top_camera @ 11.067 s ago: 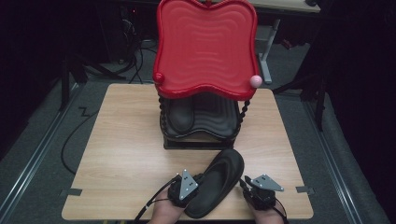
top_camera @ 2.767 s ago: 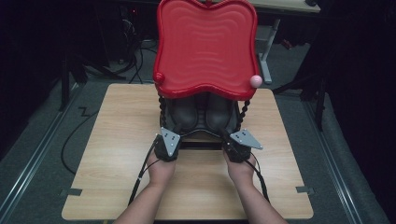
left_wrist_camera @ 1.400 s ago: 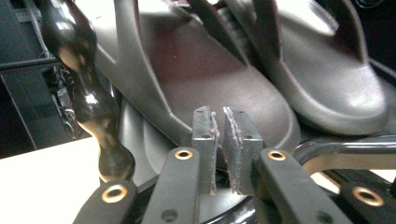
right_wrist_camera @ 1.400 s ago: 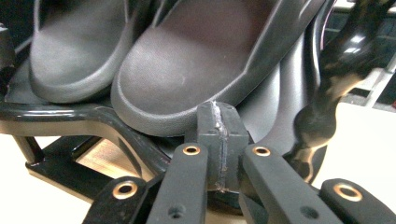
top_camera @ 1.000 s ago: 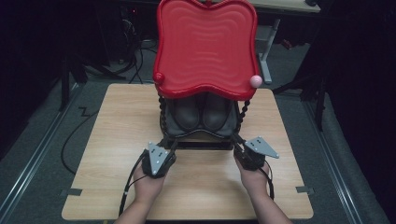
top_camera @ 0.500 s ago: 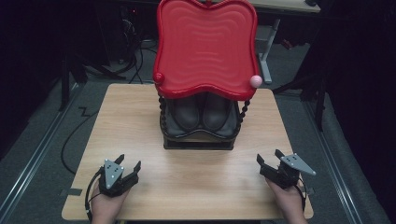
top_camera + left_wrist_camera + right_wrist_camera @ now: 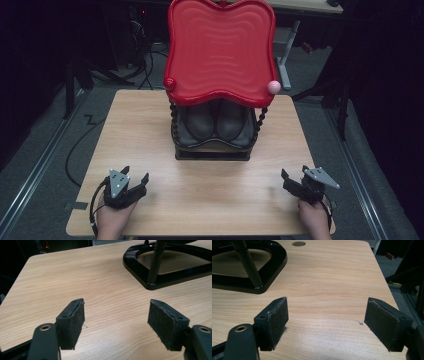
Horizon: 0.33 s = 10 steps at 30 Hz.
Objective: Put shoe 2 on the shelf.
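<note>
We note a two-tier black rack (image 7: 212, 150) standing at centre of the wooden bench (image 7: 150, 130), towards twelve o'clock. Its lower shelf holds a pair of dark shoes (image 7: 216, 122) side by side, toes towards us; its red wavy tray (image 7: 220, 50) on top is tilted up and carries nothing. The left tool (image 7: 131, 184) rests at seven o'clock, jaws wide apart, gripping nothing. The right tool (image 7: 291, 182) rests at five o'clock, likewise wide apart and unladen.

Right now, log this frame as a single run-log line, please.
left gripper: open, nothing held | right gripper: open, nothing held | pair of dark shoes: on black rack shelf under red tray | wooden table: grippers near front corners
</note>
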Available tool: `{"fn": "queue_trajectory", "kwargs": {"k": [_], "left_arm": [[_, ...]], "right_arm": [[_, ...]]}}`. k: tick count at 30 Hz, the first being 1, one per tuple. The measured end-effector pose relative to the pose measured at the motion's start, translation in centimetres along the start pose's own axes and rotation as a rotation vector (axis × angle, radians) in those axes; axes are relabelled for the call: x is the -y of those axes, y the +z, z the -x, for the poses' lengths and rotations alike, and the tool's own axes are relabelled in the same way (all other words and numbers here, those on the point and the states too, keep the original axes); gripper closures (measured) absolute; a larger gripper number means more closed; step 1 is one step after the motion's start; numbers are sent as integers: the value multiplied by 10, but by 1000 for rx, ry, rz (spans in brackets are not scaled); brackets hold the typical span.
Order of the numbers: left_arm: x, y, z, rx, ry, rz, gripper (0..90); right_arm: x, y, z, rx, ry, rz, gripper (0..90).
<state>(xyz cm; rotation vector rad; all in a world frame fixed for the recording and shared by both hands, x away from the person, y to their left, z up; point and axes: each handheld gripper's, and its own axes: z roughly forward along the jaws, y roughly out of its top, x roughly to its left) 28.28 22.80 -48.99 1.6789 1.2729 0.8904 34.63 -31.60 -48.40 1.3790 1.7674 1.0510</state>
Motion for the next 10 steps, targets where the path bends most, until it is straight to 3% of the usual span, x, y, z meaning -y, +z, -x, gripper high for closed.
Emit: {"fn": "queue_trajectory", "kwargs": {"k": [10], "left_arm": [[0, -4, -4, 16, -5, 9, 288]], "right_arm": [[-2, 1, -2, -5, 4, -4, 188]]}}
